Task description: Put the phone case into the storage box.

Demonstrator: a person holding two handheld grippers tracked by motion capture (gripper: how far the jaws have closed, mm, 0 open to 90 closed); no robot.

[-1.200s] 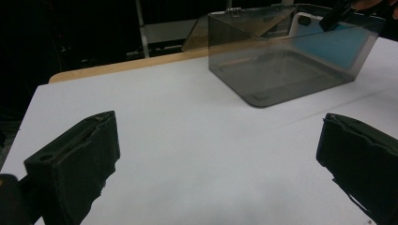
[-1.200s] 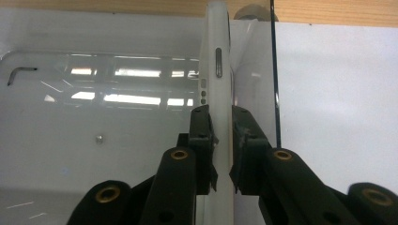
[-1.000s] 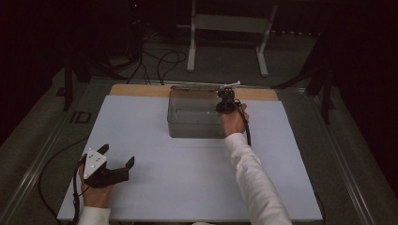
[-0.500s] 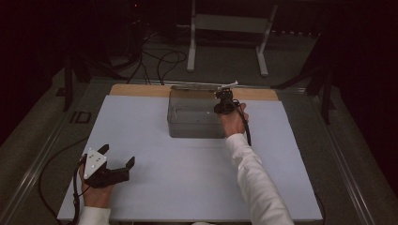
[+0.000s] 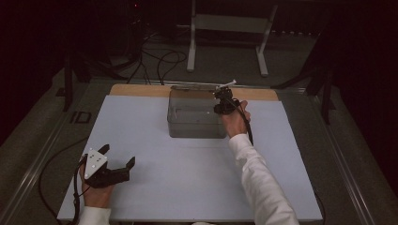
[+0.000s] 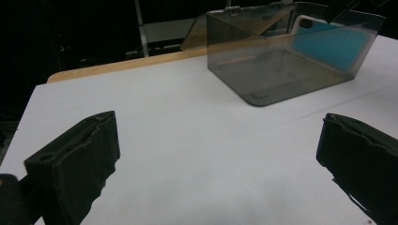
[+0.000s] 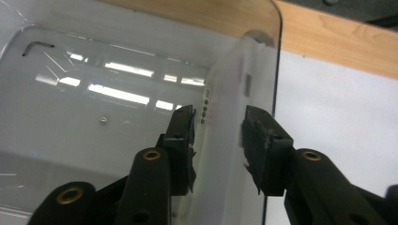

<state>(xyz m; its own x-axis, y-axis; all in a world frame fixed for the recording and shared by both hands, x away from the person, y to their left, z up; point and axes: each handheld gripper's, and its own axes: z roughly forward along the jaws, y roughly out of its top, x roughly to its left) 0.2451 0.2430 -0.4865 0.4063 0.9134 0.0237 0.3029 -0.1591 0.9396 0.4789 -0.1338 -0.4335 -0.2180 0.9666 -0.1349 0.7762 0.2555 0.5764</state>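
The box [image 5: 197,119] is a clear, smoke-tinted plastic tub standing at the twelve o'clock end of the worktop [image 5: 155,187], its hinged lid thrown back toward the wooden strip [image 5: 136,90] behind it; it looks light, rigid and slick, with thin walls that could flex or scuff under a hard pinch, so I judge it best taken by a rim or wall with a firm but gentle grip (the corners should be stiffest). A phone [image 6: 328,42] with a blue back leans inside against its three o'clock wall. The right gripper [image 7: 217,123] straddles that wall from above; its jaws have just been opening, and now stand apart with the wall and the phone's pale edge between them, the pads not pressing. The left gripper [image 5: 115,164] rests at seven o'clock, jaws wide and holding nothing. The worktop is a smooth white sheet, likely slippery under the box; the room around is dark, with cables [image 5: 159,61] and a metal stand [image 5: 230,28] on the floor beyond.
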